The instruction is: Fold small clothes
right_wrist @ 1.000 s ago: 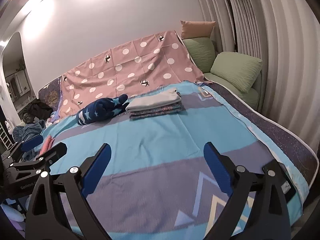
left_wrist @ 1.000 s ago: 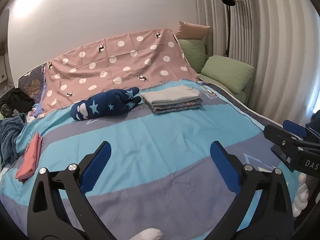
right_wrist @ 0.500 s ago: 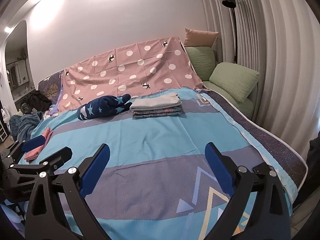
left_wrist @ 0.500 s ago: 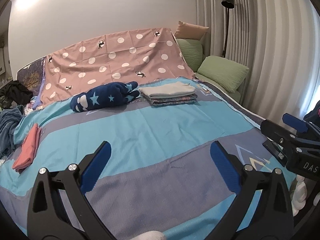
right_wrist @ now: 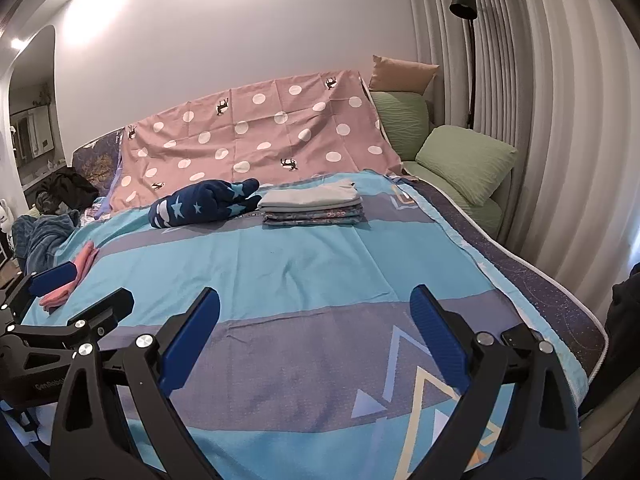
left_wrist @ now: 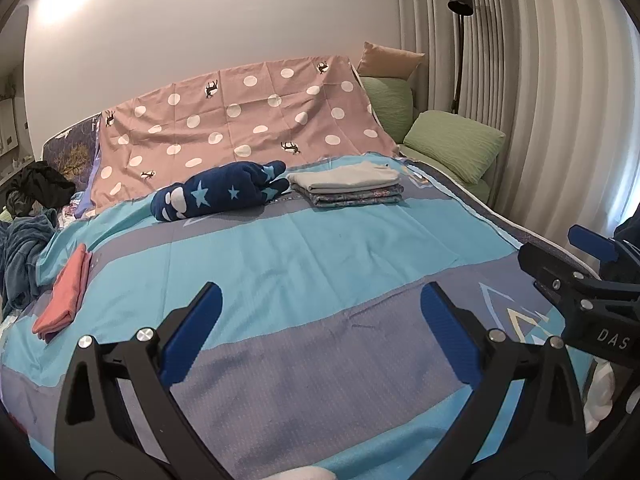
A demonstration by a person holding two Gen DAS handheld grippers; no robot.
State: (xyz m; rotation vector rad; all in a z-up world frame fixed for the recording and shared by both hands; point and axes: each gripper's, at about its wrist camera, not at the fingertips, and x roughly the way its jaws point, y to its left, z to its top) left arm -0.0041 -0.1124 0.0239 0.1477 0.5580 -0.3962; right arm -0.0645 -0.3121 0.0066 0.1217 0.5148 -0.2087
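I held my left tool (left_wrist: 320, 316) and right tool (right_wrist: 316, 312) spread wide and empty above the near end of the blue-and-grey striped bedspread (left_wrist: 320, 256). Farther out on the left edge lay a folded coral-pink cloth (left_wrist: 64, 292). Beyond it, near the pink polka-dot sheet (left_wrist: 248, 120), a rolled navy star-print garment (left_wrist: 216, 196) sat just beside a neat stack of folded clothes (left_wrist: 348, 188).

The bedspread (left_wrist: 320, 248) is turquoise with grey-purple stripes; the drape (left_wrist: 248, 120) pink with white dots; the bundle (left_wrist: 216, 196) navy with pale-blue stars; the pillows (left_wrist: 452, 144) green.
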